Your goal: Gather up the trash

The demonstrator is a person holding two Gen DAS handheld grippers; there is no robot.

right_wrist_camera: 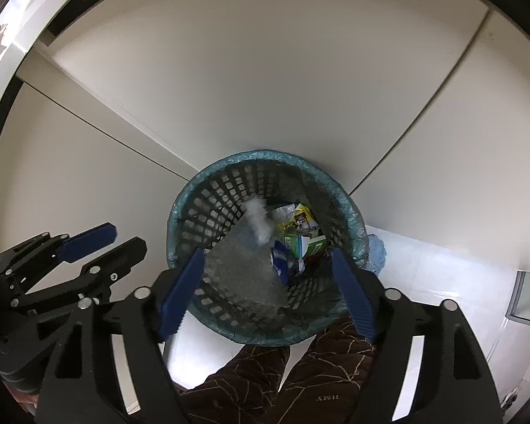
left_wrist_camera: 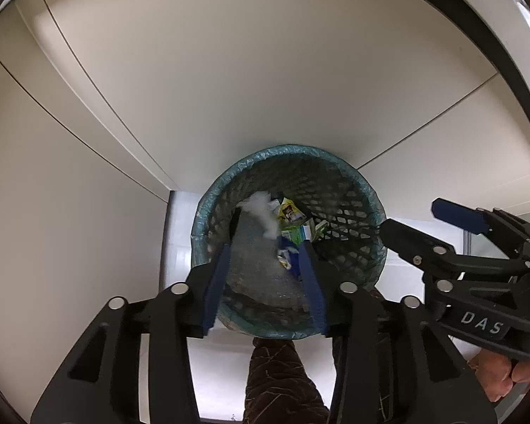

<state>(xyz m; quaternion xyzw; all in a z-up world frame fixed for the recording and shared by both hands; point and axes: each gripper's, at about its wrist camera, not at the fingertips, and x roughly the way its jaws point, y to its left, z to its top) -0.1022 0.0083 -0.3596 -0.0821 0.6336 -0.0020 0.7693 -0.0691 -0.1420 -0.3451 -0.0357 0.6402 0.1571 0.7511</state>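
At nine o'clock of the scene stood pale cabinet doors (left_wrist_camera: 70,183), rising behind everything. Just right of them, the left gripper (left_wrist_camera: 265,282) pointed steeply down over the mesh wastebasket (left_wrist_camera: 346,194), its blue pads (left_wrist_camera: 215,282) spread apart with nothing between them; through the gap only the basket's contents showed. The basket, lined with a thin teal bag (left_wrist_camera: 286,150) folded over the rim, sat on the pale floor (left_wrist_camera: 180,219) against the cabinet.

Inside it, toward twelve o'clock of the opening, lay the trash: a white fluffy wad (right_wrist_camera: 259,221), a yellow-green wrapper (right_wrist_camera: 300,221), green and white cartons (right_wrist_camera: 309,243) and a blue packet (right_wrist_camera: 279,258), with a sheet of clear crinkled plastic (right_wrist_camera: 243,268) sloping down the near wall at seven o'clock.

Further right, the right gripper (right_wrist_camera: 270,293) hung over the same basket, its pads (right_wrist_camera: 353,293) spread wide and empty. Below both, at six o'clock, were the person's dark patterned trousers (right_wrist_camera: 251,381).

All of this litter looked light and soft; wrappers and film would crumple under the pads and might slip, so a pinch on a folded edge or a bunched part would likely hold best. The cartons seemed stiffer and could be taken across a flat side. The liner appeared flimsy and likely to tear; its rim fold seemed the sensible place to grasp it.
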